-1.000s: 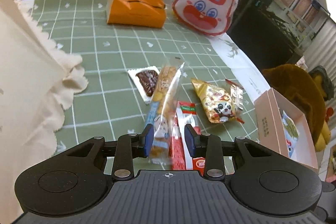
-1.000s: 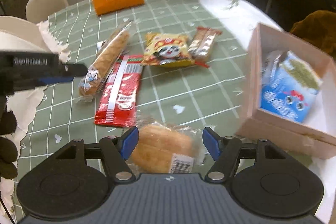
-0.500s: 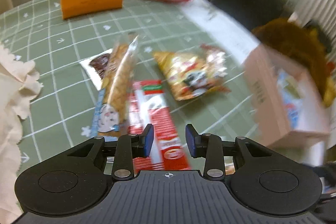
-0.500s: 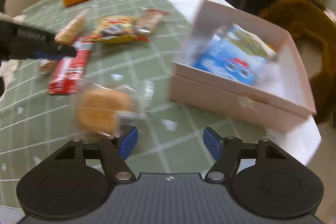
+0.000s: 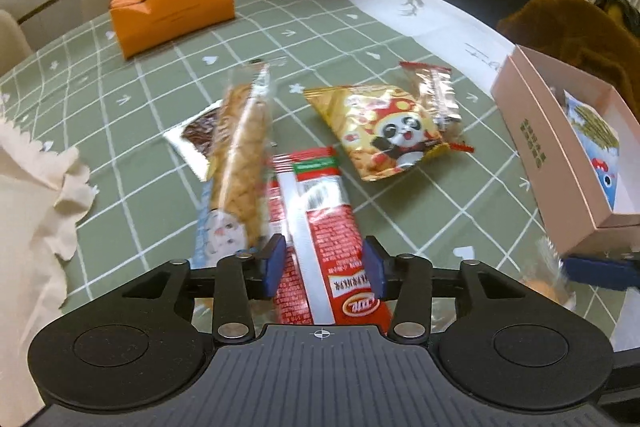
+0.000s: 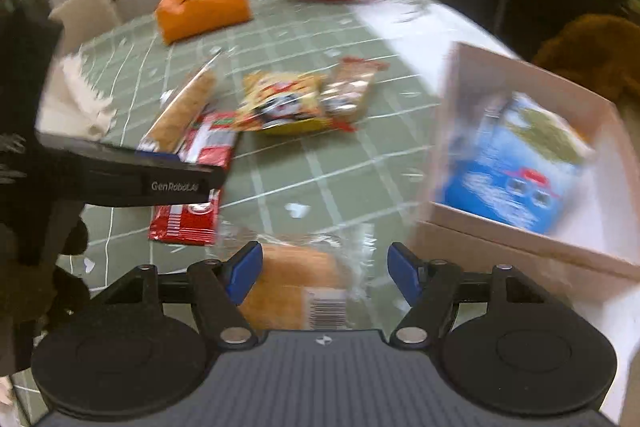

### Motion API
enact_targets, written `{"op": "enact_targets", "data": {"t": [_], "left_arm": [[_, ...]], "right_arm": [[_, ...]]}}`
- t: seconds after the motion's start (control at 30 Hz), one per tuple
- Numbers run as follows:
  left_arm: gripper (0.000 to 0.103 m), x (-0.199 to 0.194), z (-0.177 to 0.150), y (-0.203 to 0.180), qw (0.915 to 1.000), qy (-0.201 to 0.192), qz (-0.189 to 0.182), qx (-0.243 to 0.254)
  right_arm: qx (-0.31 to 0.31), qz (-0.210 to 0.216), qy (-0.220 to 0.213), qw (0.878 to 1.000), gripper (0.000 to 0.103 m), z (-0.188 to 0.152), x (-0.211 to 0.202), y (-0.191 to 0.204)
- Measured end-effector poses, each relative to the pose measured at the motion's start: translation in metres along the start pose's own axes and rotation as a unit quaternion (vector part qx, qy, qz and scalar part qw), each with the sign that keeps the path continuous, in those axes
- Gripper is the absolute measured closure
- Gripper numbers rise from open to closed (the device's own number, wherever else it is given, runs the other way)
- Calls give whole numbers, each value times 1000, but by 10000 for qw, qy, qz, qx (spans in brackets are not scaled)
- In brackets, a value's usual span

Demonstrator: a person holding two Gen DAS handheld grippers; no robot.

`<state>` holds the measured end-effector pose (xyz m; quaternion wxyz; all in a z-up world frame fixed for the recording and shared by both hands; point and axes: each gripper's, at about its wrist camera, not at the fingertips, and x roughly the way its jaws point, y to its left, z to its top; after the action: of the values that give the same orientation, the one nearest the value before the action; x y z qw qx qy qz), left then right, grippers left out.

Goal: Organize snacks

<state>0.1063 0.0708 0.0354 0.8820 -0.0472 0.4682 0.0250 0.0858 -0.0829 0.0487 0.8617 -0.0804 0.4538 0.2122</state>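
The left tongs (image 5: 323, 261) are being opened astride the red wafer pack (image 5: 320, 223) on the counter (image 5: 140, 115), ready for pinching, while the bun (image 6: 296, 279) is loosely straddled by the half-open right tongs (image 6: 322, 269) beside the pink box (image 6: 520, 235).

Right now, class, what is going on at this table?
A person with a claw in each hand is sorting snacks into a pink box, which already holds a blue packet. The left claw is opening astride a red wrapper lying on the green checked cloth. The right claw has a wrapped bun between its open jaws. A panda bag and other packets wait in the middle.
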Motion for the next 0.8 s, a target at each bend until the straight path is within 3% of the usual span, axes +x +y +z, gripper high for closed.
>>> {"op": "enact_targets", "data": {"t": [0.07,0.13,0.23,0.37,0.5,0.67,0.8], "left_arm": [[63,0,0,4,9999,-15,102,-35],[59,2,0,9,9998,21,165,-110],[57,4,2,18,9993,74,-3,-369],[58,6,4,24,9976,147,-225,-634],[51,8,6,17,9981,132,-249,-550],[44,11,7,5,9994,119,-182,-287],[44,9,3,2,9997,107,-162,-133]], "right_arm": [[-155,-19,25,9999,26,3,10,8],[-176,-80,16,9998,23,3,13,11],[18,39,128,9999,23,-2,10,2],[94,-166,98,9998,26,-17,-2,-14],[75,-512,-57,9986,26,-36,-18,-28],[507,-656,-115,9965,26,-47,-28,-45],[642,-730,-129,9952,26,-57,-36,-47]]}}
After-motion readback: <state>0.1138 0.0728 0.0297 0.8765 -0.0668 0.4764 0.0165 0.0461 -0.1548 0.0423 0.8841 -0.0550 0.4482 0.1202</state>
